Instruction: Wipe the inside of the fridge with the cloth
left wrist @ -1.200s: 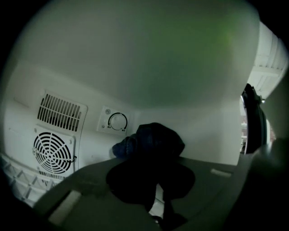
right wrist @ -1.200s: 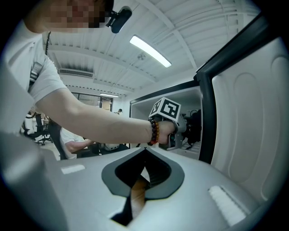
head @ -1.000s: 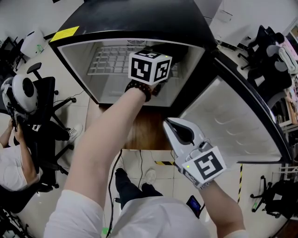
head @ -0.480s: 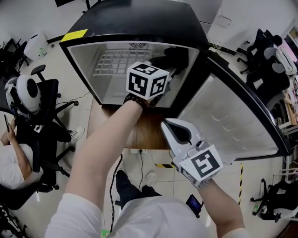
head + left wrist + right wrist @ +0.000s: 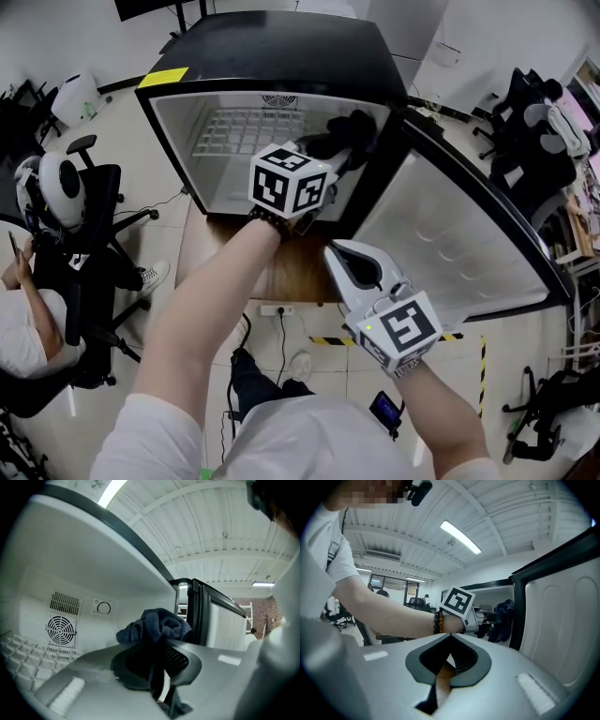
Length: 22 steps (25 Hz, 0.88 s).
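A small black fridge [image 5: 281, 47] stands open, its white inside showing a wire shelf [image 5: 239, 131] and its door [image 5: 459, 244] swung out to the right. My left gripper [image 5: 328, 152] reaches level into the right side of the opening, shut on a bunched dark blue cloth [image 5: 349, 131]. In the left gripper view the cloth [image 5: 154, 623] bulges out above the left gripper [image 5: 157, 648], close to the right wall, with the fan grille [image 5: 61, 630] and dial [image 5: 103, 607] on the back wall. My right gripper [image 5: 352, 261] hangs outside, in front of the door, shut and empty [image 5: 447, 660].
The fridge sits on a wooden stand [image 5: 281, 267]. Office chairs [image 5: 84, 187] and a seated person [image 5: 19, 319] are at the left, more chairs [image 5: 534, 122] at the right. A power strip [image 5: 281, 307] and striped floor tape [image 5: 459, 336] lie below.
My left gripper has drawn back with the cloth from deeper inside toward the fridge's front edge. The right gripper has stayed about where it was.
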{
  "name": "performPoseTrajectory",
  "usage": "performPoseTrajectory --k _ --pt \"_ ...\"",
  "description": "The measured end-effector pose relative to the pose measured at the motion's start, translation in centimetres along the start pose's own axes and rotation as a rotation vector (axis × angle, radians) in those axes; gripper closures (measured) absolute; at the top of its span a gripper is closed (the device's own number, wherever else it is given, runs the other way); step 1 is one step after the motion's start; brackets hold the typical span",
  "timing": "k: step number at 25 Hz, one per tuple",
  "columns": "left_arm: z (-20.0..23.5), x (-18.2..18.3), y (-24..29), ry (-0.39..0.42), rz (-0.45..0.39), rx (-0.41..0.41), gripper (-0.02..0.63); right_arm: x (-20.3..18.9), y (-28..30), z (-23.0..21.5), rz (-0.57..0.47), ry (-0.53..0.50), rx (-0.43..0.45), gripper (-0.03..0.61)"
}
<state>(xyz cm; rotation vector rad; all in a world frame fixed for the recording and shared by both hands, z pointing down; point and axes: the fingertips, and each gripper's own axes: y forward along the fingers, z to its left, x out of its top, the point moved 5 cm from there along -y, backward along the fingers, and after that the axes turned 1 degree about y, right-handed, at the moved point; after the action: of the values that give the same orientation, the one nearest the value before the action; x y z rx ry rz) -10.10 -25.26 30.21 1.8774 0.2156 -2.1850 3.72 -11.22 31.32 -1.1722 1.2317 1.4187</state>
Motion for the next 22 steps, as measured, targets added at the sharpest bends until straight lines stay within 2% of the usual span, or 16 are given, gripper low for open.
performPoseTrajectory --k 7,13,18,22 --pt "-1.3 -0.3 -4.1 0.026 -0.020 -0.044 0.570 -0.1 -0.5 -0.9 0.014 0.020 -0.059 0.570" --pt "-2.1 -2.1 -9.1 0.064 -0.015 -0.099 0.568 0.6 0.3 -1.4 -0.009 0.052 -0.049 0.538" --pt "-2.7 -3.5 -13.2 0.094 -0.002 -0.118 0.566 0.4 1.7 -1.8 0.001 0.122 -0.009 0.477" --pt "-3.3 -3.9 -16.3 0.078 -0.027 -0.158 0.566 0.3 3.1 -2.0 -0.003 0.220 0.071 0.420"
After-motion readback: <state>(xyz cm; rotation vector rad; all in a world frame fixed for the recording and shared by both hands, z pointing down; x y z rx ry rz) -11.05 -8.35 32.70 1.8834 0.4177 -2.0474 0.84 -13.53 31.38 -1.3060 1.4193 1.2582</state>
